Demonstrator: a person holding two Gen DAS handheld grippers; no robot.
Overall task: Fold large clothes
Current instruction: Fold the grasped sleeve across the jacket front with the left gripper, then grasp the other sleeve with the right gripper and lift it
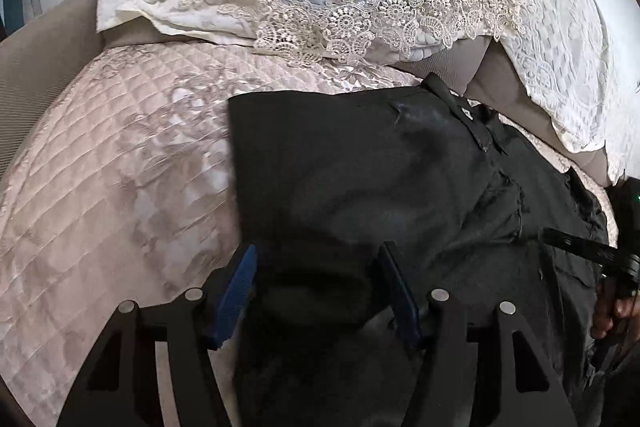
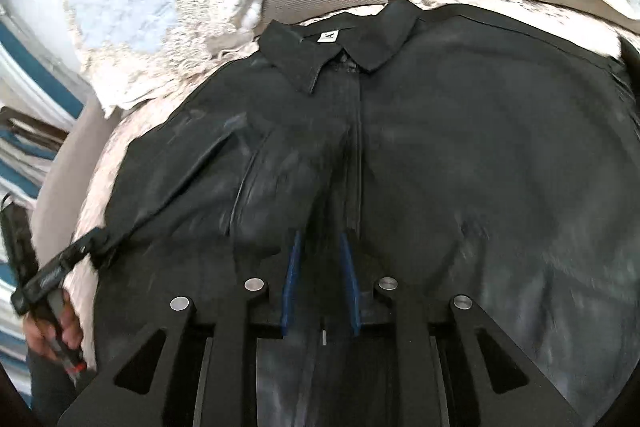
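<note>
2 grippers over black shirt (image 2: 400, 155) on quilted bed (image 1: 112, 163), collar toward pillows. Left gripper (image 1: 318, 287) spread at shirt's left edge; right gripper (image 2: 320, 283) narrow over button strip, grip unclear.

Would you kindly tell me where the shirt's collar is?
In the right wrist view, the collar sits top centre on the black shirt, just below the lace-edged pillows.
</note>
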